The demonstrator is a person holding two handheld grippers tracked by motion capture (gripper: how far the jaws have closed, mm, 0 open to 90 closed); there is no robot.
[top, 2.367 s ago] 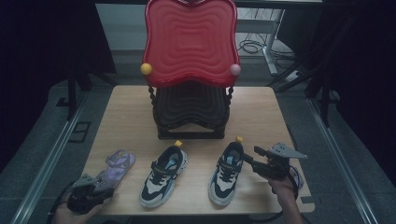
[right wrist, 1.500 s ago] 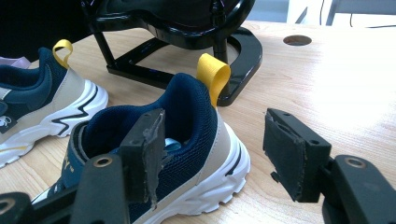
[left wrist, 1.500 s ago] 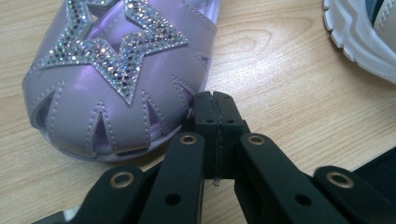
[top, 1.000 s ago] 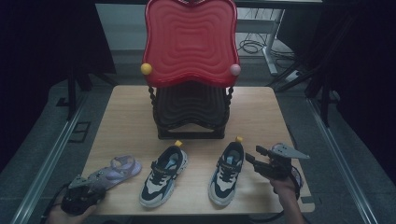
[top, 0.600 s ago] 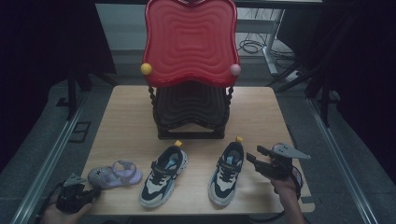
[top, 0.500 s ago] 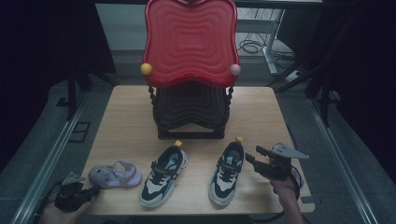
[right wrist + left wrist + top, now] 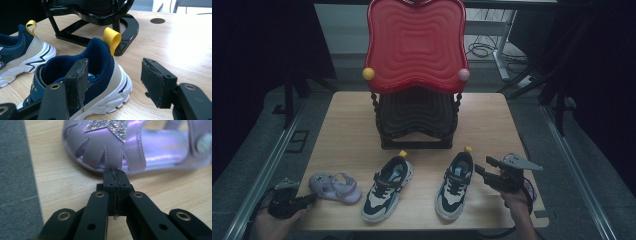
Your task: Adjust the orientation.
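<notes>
A lilac sandal [image 7: 334, 186] with a glitter star lies flat near the table's front left corner. My left gripper [image 7: 311, 198] is shut with nothing between its jaws. In the left gripper view its tips [image 7: 116, 173] sit right at the edge of the sandal [image 7: 120, 147] by the toe; whether they touch is unclear. Two navy and cream sneakers [image 7: 388, 187] [image 7: 455, 184] stand side by side at the front. My right gripper [image 7: 482, 170] is open just right of the right sneaker. In the right gripper view that sneaker's heel [image 7: 102, 67] lies partly between the pads [image 7: 80, 80] of my right gripper [image 7: 116, 80].
A big red wavy panel [image 7: 414, 45] on a black stand [image 7: 417, 120] fills the table's back middle; its base [image 7: 125, 25] is just beyond the right sneaker. The table's left edge and grey floor [image 7: 17, 182] lie close beside the left gripper. A cable hole [image 7: 157, 20] is in the tabletop.
The left gripper has drawn back to the left, toward the table's corner. The sandal has swung from a slant to lie crosswise on the table. The right gripper and both sneakers stayed still.
</notes>
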